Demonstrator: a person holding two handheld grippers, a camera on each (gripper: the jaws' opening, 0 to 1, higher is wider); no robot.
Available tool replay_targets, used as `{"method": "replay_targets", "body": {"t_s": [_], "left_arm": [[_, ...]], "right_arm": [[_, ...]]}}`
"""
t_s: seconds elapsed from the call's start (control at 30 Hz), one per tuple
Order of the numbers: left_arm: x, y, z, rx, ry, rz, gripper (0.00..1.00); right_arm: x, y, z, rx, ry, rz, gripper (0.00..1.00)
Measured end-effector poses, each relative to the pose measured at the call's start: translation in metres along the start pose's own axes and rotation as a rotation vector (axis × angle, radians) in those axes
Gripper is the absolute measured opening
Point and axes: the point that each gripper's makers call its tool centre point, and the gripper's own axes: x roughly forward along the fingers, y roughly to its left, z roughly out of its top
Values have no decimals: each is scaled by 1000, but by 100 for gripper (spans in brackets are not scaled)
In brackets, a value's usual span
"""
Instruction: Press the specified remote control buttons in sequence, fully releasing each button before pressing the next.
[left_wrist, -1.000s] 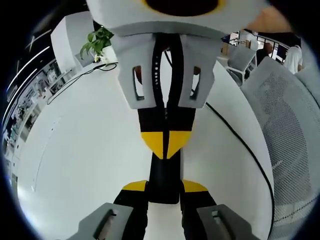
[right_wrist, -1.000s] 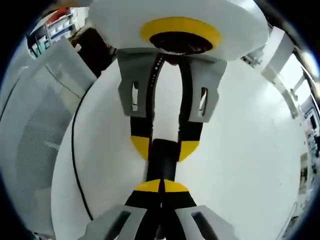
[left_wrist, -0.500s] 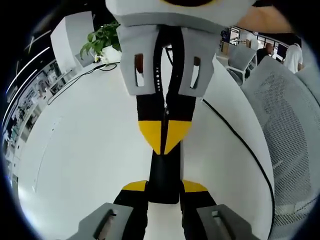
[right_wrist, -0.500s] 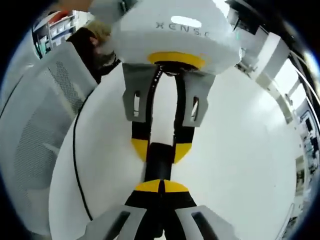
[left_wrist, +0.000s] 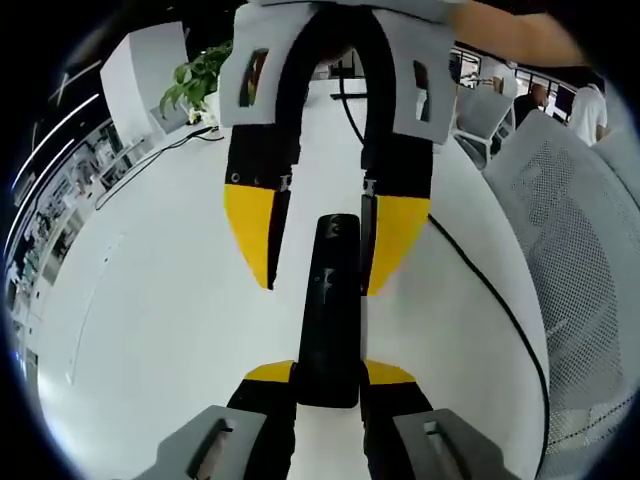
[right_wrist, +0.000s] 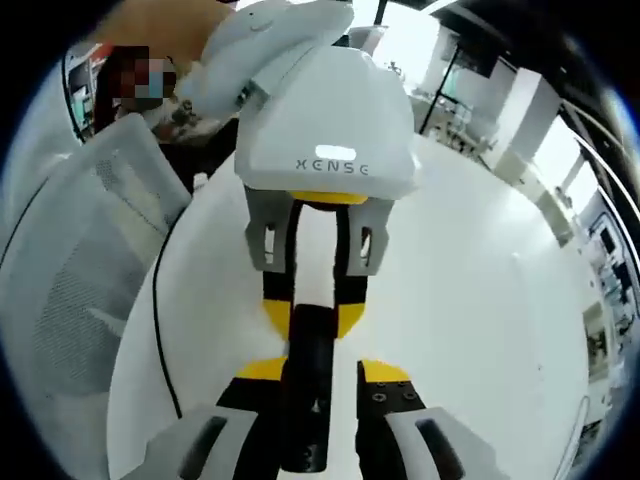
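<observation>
We have the left gripper (left_wrist: 328, 382) clamped on the near end of the black remote control (left_wrist: 329, 300), its yellow-tipped fingers (left_wrist: 268, 372) pressing the sides, so the remote is held out over the white table (left_wrist: 150, 300) along the jaw line; in the right gripper view that same clamp shows at the remote's far end, just below the white housing. The right gripper (right_wrist: 322, 372) has its jaws spread apart, one yellow fingertip (right_wrist: 385, 372) on each side of the remote without visibly touching it, gripping nothing. From here we judge the main risk to be a press with parted jaws: a tip could slide off the narrow body, land between buttons or on two at once, or lever the remote out of the left clamp. A press made before the tips are brought together and centred would cause it. We see no containers on the table, just a black cable (left_wrist: 480, 280), a potted plant (left_wrist: 195, 85) at the far edge and a mesh chair (left_wrist: 580, 250) beside it
</observation>
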Motion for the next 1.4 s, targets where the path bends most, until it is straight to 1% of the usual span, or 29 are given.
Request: {"method": "replay_targets", "body": {"t_s": [0.1, 0.33, 0.57, 0.67, 0.93, 1.4], "left_arm": [[0, 0, 0, 1, 1, 0, 23], [0, 0, 0, 3, 0, 2, 23], [0, 0, 0, 6, -1, 4, 23], [0, 0, 0, 9, -3, 5, 23], [0, 0, 0, -3, -21, 6, 23], [0, -1, 0, 0, -22, 11, 23]], "right_arm": [[-1, -1, 1, 2, -10, -13, 31], [-5, 0, 1, -4, -27, -30, 35], [-10, 0, 0, 1, -50, -59, 43], [-13, 0, -2, 11, -58, -64, 43], [-22, -2, -19, 46, -59, -88, 44], [-30, 2, -51, 101, -37, -112, 42]]}}
